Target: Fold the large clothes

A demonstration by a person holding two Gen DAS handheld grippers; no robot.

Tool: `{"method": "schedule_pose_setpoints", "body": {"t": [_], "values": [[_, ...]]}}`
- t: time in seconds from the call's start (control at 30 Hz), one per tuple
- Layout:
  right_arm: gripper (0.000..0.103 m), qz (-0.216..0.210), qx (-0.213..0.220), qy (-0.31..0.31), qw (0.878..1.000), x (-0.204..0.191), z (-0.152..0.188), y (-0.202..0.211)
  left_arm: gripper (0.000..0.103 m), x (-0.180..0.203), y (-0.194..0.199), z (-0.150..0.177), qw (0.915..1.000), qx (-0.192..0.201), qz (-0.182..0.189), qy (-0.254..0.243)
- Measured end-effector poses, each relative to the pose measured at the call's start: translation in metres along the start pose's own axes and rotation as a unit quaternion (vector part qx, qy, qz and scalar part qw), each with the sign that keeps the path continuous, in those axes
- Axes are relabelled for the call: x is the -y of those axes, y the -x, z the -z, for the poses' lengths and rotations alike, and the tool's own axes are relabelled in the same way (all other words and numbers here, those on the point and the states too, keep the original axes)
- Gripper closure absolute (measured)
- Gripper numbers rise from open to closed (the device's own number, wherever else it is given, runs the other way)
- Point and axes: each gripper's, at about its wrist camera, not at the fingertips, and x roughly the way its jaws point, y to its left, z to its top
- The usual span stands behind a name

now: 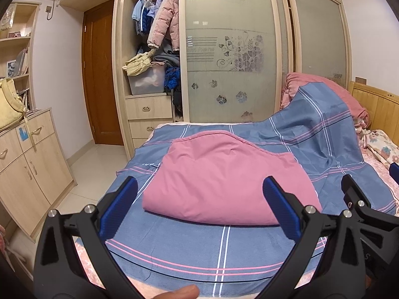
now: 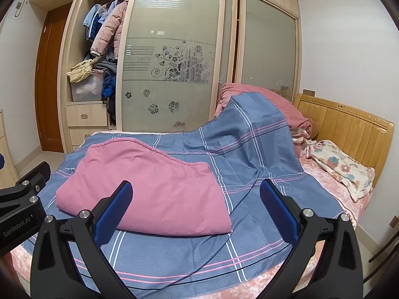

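Note:
A folded pink quilt (image 1: pixel 224 182) lies on a blue plaid sheet (image 1: pixel 199 251) spread over the bed; it also shows in the right wrist view (image 2: pixel 149 194) on the same sheet (image 2: pixel 249 246). My left gripper (image 1: pixel 199 196) is open and empty, held above the near edge of the pink quilt. My right gripper (image 2: pixel 195 199) is open and empty, over the quilt's right part. The right gripper shows at the right edge of the left wrist view (image 1: pixel 369 186). The left gripper's body shows at the left edge of the right wrist view (image 2: pixel 22 194).
A pink duvet heap (image 2: pixel 269 104) under the raised sheet end sits by the wooden headboard (image 2: pixel 349 127). A floral blanket (image 2: pixel 344 169) lies at the right. A wardrobe with glass doors (image 1: pixel 229 49) stands behind the bed, a wooden cabinet (image 1: pixel 27 164) at the left.

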Motion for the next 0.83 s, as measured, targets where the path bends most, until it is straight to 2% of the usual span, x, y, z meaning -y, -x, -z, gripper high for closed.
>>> {"method": "schedule_pose_setpoints", "body": {"t": [0.37,0.63,0.83], "values": [[0.001,0.002,-0.004,-0.001,1.000,-0.0011,-0.0004,-0.0036,0.002,-0.0015,-0.0035,0.0012,0.9999,0.003,0.012,0.007],[0.001,0.001,-0.004,-0.001,1.000,-0.0031,0.0005,-0.0027,0.002,0.0051,-0.0012,0.0030,0.9998,0.014,-0.011,-0.009],[0.001,0.001,-0.004,-0.002,1.000,-0.0012,0.0012,-0.0023,0.002,0.0046,0.0002,0.0028,0.9999,0.009,-0.006,-0.007]]}}
